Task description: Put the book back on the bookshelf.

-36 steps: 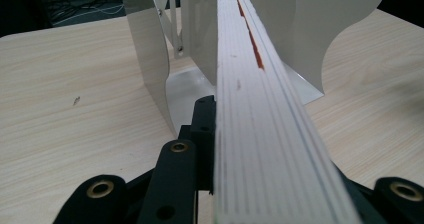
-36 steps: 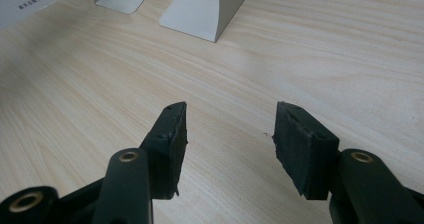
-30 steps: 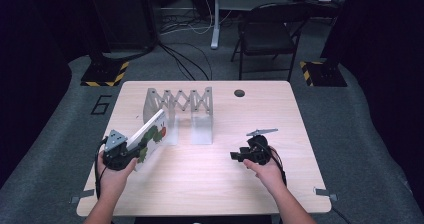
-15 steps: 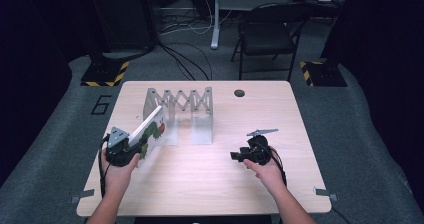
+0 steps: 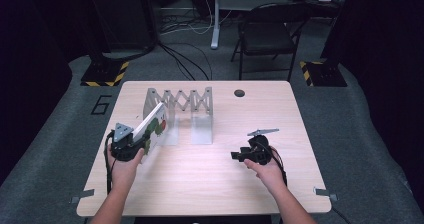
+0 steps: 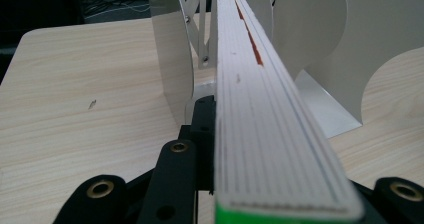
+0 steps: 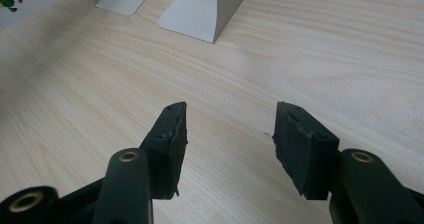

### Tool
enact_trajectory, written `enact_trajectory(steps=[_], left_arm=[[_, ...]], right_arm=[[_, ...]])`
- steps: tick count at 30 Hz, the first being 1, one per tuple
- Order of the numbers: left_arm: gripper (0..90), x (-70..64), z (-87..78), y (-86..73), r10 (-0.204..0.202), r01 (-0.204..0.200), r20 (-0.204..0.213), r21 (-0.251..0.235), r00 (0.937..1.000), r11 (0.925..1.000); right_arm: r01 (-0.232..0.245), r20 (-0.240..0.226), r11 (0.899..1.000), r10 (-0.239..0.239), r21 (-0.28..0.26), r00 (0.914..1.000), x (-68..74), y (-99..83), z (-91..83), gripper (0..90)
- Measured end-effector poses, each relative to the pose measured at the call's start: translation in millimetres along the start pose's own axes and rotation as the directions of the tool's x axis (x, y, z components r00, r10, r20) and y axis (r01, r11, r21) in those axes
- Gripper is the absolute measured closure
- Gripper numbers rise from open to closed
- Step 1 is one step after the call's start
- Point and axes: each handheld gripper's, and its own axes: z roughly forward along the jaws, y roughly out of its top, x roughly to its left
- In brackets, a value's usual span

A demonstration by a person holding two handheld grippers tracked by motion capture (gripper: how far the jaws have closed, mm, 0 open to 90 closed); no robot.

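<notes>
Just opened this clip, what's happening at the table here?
A person at a light wooden table holds a two-jaw gripper in each hand. The left gripper is shut on a thin white book with a green and red cover, tilted, its far end pointing into the grey metal accordion-style book rack. The right gripper rests low over bare tabletop, jaws open and holding nothing.

My left hand [image 5: 122, 165] reaches in from the bottom edge, wrapped round the left gripper [image 5: 131, 143], whose jaws are clamped on a book [image 5: 151, 125] that tilts up and away from me. My right hand [image 5: 266, 168] holds the right gripper [image 5: 239, 155] low, pointing left, its jaws spread apart with nothing between them.
</notes>
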Motion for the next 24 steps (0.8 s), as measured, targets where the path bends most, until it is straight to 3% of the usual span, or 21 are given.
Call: enact_trajectory(steps=[24], left_arm=[[75.5, -6.6, 24.7, 3.5, -0.003, 0.003, -0.047, 0.001, 0.9989, 1.0]], right_arm=[[0.01, -0.004, 1.0, -0.01, -0.002, 0.9999, -2.0, -0.3, 2.0, 47.0]])
